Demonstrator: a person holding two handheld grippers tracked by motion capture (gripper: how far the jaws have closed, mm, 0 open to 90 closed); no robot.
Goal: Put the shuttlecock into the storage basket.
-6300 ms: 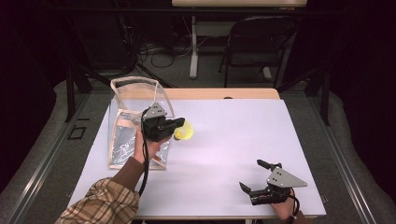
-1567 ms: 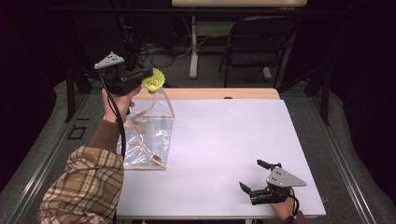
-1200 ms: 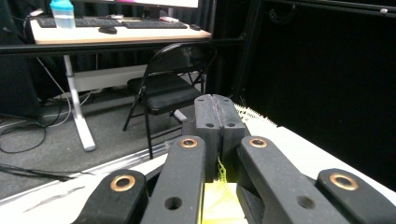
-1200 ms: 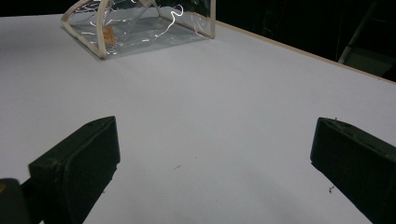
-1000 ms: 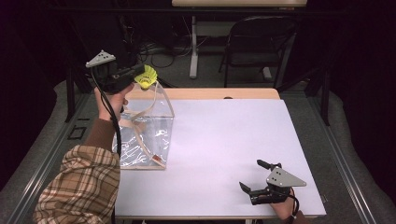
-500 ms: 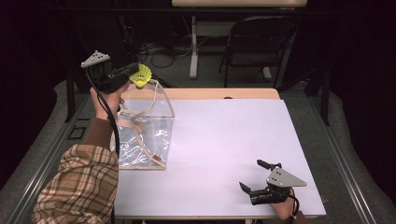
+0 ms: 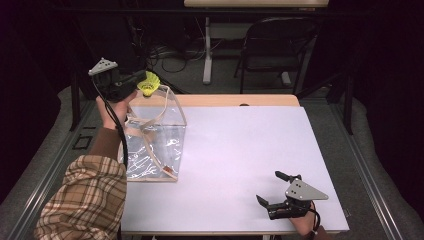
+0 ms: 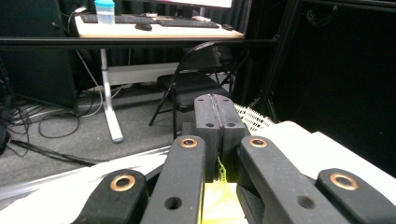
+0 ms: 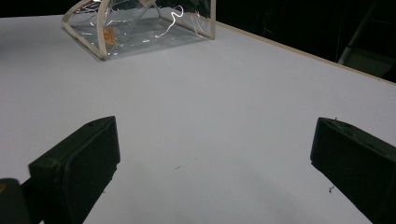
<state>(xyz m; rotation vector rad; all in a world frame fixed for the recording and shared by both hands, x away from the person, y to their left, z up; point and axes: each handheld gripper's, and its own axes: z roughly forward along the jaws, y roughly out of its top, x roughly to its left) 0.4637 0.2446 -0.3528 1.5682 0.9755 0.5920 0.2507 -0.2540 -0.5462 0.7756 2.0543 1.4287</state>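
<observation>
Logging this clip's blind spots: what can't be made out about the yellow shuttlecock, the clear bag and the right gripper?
- Shuttlecock: left gripper view, the shut jaws hide most of it.
- Clear bag: high view, the sleeve covers its near left corner; the small brown mark inside is too small to tell.
- Right gripper: high view, the person's hand is cut off by the bottom edge.

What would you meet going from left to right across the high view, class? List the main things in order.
Plaid sleeve → left tool → yellow shuttlecock → folding chair → right tool.
</observation>
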